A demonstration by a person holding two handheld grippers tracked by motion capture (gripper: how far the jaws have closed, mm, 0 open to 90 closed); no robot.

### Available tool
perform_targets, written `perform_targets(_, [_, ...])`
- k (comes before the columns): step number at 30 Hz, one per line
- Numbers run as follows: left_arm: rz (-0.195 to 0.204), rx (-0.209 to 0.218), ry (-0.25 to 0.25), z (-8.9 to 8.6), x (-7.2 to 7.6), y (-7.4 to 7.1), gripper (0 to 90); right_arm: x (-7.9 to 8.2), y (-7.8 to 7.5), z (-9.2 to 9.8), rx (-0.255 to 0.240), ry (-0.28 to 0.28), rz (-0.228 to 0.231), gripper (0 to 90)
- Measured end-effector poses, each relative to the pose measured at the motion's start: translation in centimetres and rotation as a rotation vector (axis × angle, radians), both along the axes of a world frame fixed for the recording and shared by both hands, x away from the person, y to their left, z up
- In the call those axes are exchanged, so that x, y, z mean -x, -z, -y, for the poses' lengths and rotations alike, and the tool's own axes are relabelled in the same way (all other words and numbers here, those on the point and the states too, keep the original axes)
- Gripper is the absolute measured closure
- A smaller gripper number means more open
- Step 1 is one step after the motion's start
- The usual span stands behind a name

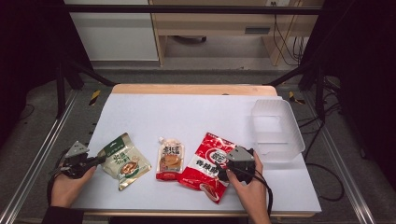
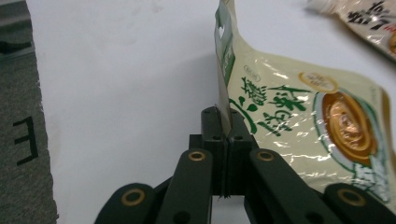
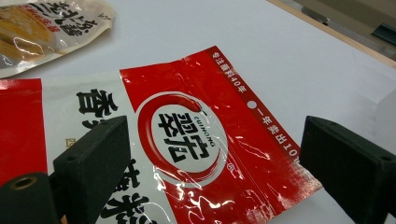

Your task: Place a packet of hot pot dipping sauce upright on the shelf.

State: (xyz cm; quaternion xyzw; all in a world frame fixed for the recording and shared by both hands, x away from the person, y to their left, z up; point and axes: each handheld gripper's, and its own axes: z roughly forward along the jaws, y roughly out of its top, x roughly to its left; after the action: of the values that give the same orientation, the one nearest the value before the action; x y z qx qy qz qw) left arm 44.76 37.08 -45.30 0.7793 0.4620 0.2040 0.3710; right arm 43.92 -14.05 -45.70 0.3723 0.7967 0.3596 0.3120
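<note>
- Left gripper [image 1: 99, 161] – jaws pressed together on the edge seam of the green-and-cream pouch [image 1: 123, 161]; in the left gripper view the pouch [image 2: 299, 126] edge stands upright, pinched between the two pads.
- Bite looks shallow, on the seam only. My call: lift slow and straight so the film doesn't peel out; keep the wrist steady so the bag's weight hangs below the pinch, not sideways.
- Pouch body runs from the left jaws toward 3 o'clock in the high view, mostly flat on the white table top [image 1: 196, 116].
- Right gripper [image 1: 223, 169] – jaws wide apart, nothing clamped. In the right gripper view the red pouch [image 3: 187, 140] lies flat below and between the two pads, no contact that I can see.
- High view: red pouch [image 1: 209, 165] extends from the right gripper toward 9 o'clock, touching the small orange spout pouch [image 1: 170, 160] beside it.
- For the red one, probably best to go for a free corner or edge – a flat face gives the pads nothing to bite.
- Clear plastic bin [image 1: 276, 130] sits at 1 o'clock from the right gripper, well apart from the left – likely drop spot, so the green pouch faces a long carry across the other two bags; clear them with height.
</note>
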Motion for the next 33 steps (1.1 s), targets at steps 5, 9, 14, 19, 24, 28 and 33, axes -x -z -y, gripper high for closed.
perform_targets(5, [0.059, 0.033, 0.013, -0.1, 1.0, -1.6, 90.0, 0.0, 0.0, 0.2, -0.001, 0.011, 0.001, 13.7])
perform_targets(9, [0.105, 0.033, 0.041, 0.4, 1.8, -3.2, 90.0, -0.1, 0.1, 0.2, -0.007, -0.001, -0.020, 14.0])
perform_targets(14, [0.163, 0.031, 0.091, 1.7, 2.7, -5.4, 90.0, 0.0, 0.2, -0.1, -0.002, -0.001, -0.027, 11.8])
perform_targets(19, [0.182, -0.001, 0.152, 3.2, 3.4, -7.4, 90.0, 0.2, 0.2, 0.1, -0.011, 0.016, -0.027, 10.8])
perform_targets(24, [0.185, -0.039, 0.241, 4.9, 4.0, -9.7, 90.0, 0.5, -0.6, 0.0, -0.016, -0.009, -0.034, 14.8])
perform_targets(28, [0.206, -0.064, 0.283, 5.7, 4.4, -11.3, 90.0, 0.7, -1.8, -0.3, 0.008, -0.049, -0.031, 13.9])
perform_targets(33, [0.238, -0.069, 0.321, 6.0, 4.2, -13.4, 90.0, 0.6, -4.5, -1.2, 0.015, -0.124, -0.054, 11.0])
